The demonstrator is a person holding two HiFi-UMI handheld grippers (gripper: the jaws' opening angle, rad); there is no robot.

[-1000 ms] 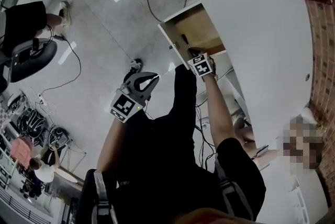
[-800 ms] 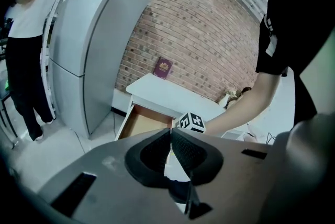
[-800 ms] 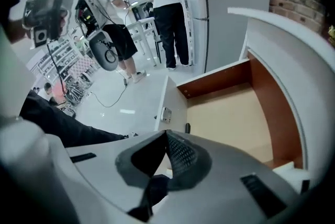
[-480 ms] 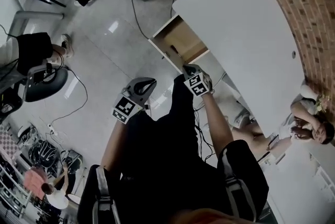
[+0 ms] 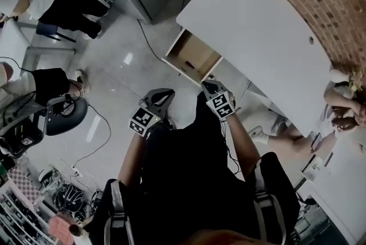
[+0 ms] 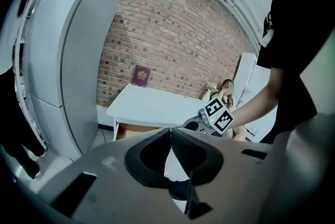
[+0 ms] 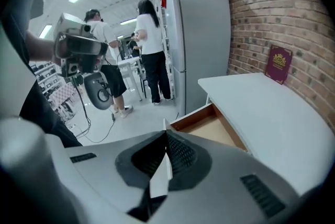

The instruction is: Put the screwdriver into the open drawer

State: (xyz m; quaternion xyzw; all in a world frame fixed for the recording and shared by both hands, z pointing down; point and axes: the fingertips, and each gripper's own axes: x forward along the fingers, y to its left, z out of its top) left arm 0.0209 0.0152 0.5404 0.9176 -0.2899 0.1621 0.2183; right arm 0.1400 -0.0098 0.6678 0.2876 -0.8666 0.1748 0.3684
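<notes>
Two tools, both empty: your left tool (image 6: 170, 132) and right tool (image 7: 166, 135) each have their jaws pressed together with nothing between them. Both hang on your side of the open drawer (image 5: 197, 54), which juts from under the white surface (image 5: 257, 26). The screwdriver shows plainly in no view, so you cannot tell whether it already lies inside the drawer. If you must take it, expect a light, stiff thing whose smooth round shaft may slip or roll, so clamp across the thicker handle, near its middle.
</notes>
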